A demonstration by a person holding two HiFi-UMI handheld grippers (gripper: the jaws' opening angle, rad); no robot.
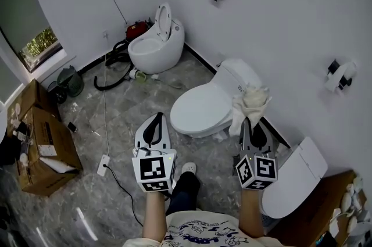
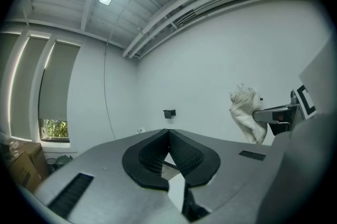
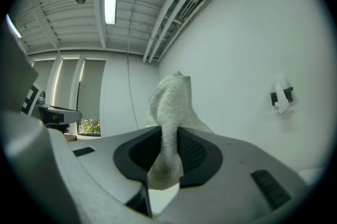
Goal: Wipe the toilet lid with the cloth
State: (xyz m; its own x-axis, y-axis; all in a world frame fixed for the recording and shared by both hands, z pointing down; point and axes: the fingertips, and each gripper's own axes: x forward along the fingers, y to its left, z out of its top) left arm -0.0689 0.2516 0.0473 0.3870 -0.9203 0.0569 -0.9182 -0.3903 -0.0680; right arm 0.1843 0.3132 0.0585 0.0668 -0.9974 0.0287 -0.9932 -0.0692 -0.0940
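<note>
With wiping apparently not yet begun, the cloth (image 1: 251, 101) is being clamped by the right gripper (image 1: 251, 124) near the toilet lid (image 1: 200, 111), the left gripper (image 1: 154, 124) being held closed and empty.

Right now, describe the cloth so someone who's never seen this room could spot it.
Find the closed white toilet against the wall. At its right edge in the head view, the right claw is shut on the cloth. It is the only crumpled, off-white rag, sticking up from the claw tips.
</note>
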